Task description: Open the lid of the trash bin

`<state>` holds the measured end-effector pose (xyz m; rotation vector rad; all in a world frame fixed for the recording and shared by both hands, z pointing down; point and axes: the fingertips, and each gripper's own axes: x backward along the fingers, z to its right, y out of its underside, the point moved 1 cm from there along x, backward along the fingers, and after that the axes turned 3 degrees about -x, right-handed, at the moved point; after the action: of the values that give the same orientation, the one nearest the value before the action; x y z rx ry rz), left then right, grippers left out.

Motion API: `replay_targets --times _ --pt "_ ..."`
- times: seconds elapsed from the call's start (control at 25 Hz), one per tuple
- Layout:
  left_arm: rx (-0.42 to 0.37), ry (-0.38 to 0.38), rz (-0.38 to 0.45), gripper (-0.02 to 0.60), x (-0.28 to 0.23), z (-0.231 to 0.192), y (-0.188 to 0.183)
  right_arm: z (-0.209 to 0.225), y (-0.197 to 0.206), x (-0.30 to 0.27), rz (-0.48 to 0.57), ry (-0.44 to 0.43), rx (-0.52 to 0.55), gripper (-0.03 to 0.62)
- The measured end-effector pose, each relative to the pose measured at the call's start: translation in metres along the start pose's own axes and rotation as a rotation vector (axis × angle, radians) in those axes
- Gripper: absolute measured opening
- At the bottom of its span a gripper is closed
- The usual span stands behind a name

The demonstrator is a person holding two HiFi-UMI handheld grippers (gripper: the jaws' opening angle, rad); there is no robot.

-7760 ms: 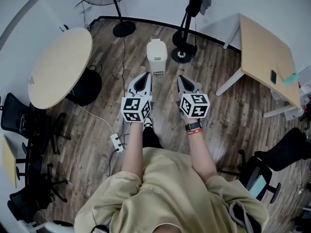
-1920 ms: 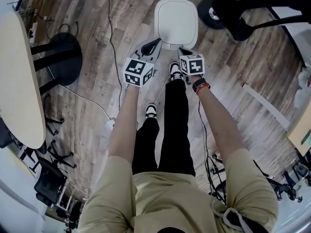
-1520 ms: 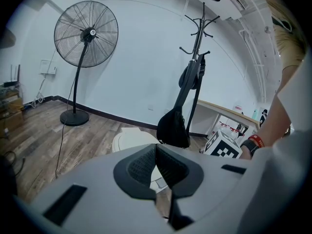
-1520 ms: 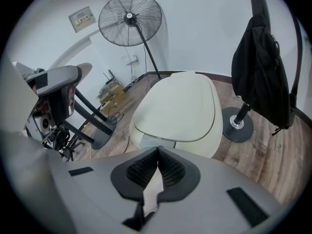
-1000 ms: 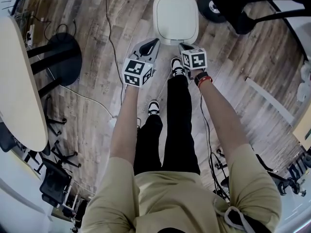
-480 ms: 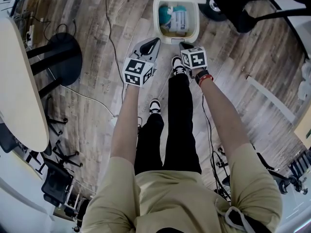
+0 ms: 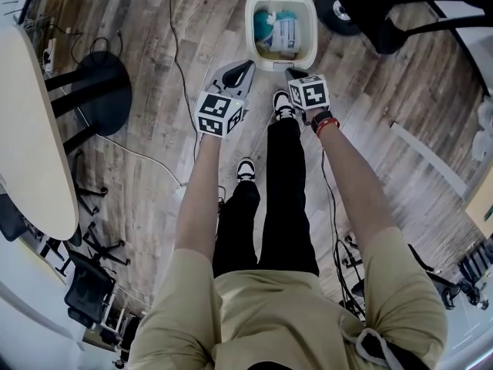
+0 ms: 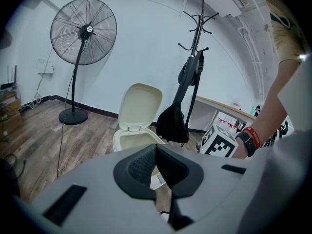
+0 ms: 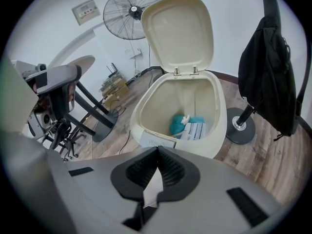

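The trash bin [image 7: 250, 33] stands on the wooden floor [image 7: 154, 75] straight ahead of the person, with its cream lid [image 9: 178, 30] swung up on the rear hinges and standing nearly upright behind the open mouth. Inside lie a teal crumpled item [image 9: 177, 125] and, touching it, a white printed packet [image 9: 196, 129].

The left gripper [image 8: 156, 147] is clenched, its dark ribbed pads pressed together with nothing between them; it hovers just short of the bin's front left corner. The right gripper [image 9: 157, 150] is likewise clenched and empty, held near the bin's front rim, apart from it. The person's shoe [image 7: 282, 106] is planted just before the bin's base.

A black bag [image 8: 171, 123] hangs from a coat stand [image 8: 197, 38] beside the bin, a pedestal fan [image 8: 84, 30] stands further off by the wall, and a round bench [image 7: 31, 129] lies well apart to the left.
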<state>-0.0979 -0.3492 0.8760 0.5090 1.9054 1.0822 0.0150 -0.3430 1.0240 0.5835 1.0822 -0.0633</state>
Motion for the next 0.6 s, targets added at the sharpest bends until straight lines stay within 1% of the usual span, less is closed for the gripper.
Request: replay_targets --times 0.12,0.2,0.44,0.6 --pt "-0.010 -0.010 -0.002 0.023 0.003 0.000 -0.005 -0.001 0.002 -0.003 -0.025 -0.038 0.012 0.014" --pt "-0.012 -0.015 -0.002 0.023 0.006 0.001 -0.009 -0.002 0.000 0.001 -0.022 -0.051 0.010 0.014" --pt "-0.015 -0.012 0.005 0.023 0.021 0.005 -0.031 -0.023 -0.025 0.037 0.046 -0.068 -0.013 0.014" --pt "-0.014 -0.016 0.011 0.023 0.034 0.014 -0.054 -0.035 -0.043 0.069 0.079 -0.060 -0.001 0.014"
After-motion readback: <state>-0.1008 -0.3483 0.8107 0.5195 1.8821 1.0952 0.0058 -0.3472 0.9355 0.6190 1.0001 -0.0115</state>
